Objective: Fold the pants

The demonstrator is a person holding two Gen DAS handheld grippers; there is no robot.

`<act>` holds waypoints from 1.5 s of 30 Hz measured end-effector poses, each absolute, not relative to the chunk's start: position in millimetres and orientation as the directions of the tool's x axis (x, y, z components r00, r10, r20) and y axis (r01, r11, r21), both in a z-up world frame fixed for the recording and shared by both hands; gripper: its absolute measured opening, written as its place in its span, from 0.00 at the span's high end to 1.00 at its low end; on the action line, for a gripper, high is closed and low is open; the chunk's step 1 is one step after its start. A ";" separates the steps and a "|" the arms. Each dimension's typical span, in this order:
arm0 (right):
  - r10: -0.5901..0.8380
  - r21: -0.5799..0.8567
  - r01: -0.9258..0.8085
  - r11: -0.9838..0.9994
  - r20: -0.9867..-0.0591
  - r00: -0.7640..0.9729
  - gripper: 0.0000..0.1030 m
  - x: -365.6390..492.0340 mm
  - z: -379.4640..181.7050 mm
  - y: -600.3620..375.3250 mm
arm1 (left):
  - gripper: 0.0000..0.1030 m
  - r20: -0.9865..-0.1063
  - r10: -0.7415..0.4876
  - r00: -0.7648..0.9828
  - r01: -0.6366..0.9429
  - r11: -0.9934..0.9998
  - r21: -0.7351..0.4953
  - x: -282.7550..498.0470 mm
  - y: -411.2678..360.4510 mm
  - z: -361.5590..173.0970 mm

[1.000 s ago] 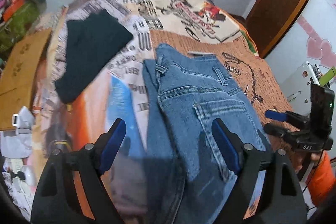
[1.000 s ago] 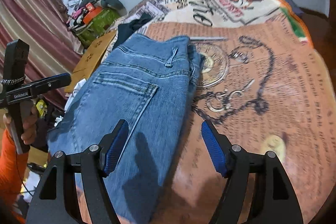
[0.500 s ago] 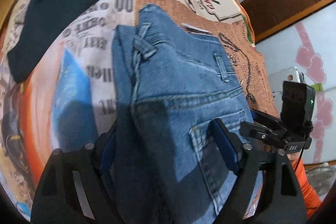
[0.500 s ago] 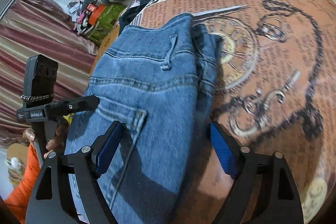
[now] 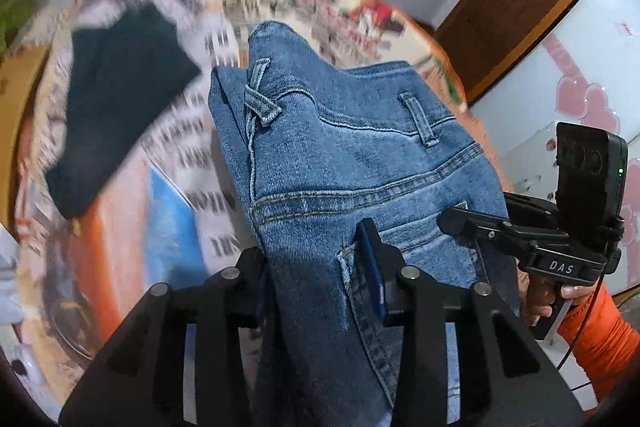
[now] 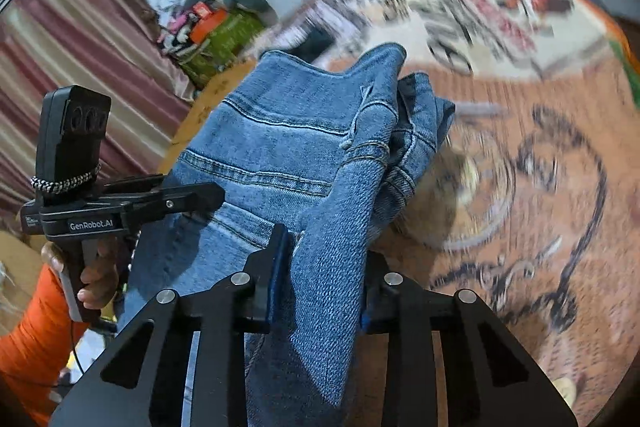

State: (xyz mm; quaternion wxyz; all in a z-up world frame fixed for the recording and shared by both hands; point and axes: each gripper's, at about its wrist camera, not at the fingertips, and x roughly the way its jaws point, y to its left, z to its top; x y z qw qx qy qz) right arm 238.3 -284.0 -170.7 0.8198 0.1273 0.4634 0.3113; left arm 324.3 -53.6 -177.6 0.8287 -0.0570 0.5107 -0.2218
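Both the left hand-held gripper (image 5: 320, 279) and the right hand-held gripper (image 6: 320, 267) have just closed and now clamp bunched denim of the blue jeans (image 5: 352, 155), raised above the printed bedspread (image 6: 520, 155).

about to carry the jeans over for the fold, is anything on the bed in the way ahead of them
Both grippers, left and right, have just closed on the jeans. The only other thing on the bedspread is a dark garment, off to the left and apart from the jeans. Nothing visible blocks the fold.
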 end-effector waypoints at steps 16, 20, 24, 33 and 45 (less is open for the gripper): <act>0.658 0.359 -0.560 0.747 -0.518 0.547 0.78 317.9 -58.8 -180.1 | 0.64 -0.615 -0.312 0.724 0.250 0.950 -0.188 354.5 47.2 -59.9; 0.650 0.351 -0.560 0.750 -0.544 0.530 0.78 344.0 -72.7 -151.4 | 0.64 -0.633 -0.273 0.725 0.202 0.962 -0.183 386.8 73.9 -74.7; 0.633 0.359 -0.538 0.763 -0.584 0.508 0.78 375.7 -97.0 -122.7 | 0.64 -0.656 -0.240 0.715 0.155 0.970 -0.186 424.2 101.9 -106.1; 0.556 0.339 -0.475 0.812 -0.695 0.455 0.79 456.6 -167.5 -67.8 | 0.64 -0.724 -0.202 0.660 0.039 0.971 -0.235 517.0 146.0 -197.7; 0.422 0.207 -0.493 0.845 -0.825 0.376 0.68 469.6 -203.7 -53.8 | 0.56 -0.803 -0.252 0.540 -0.084 0.933 -0.349 545.8 161.5 -286.9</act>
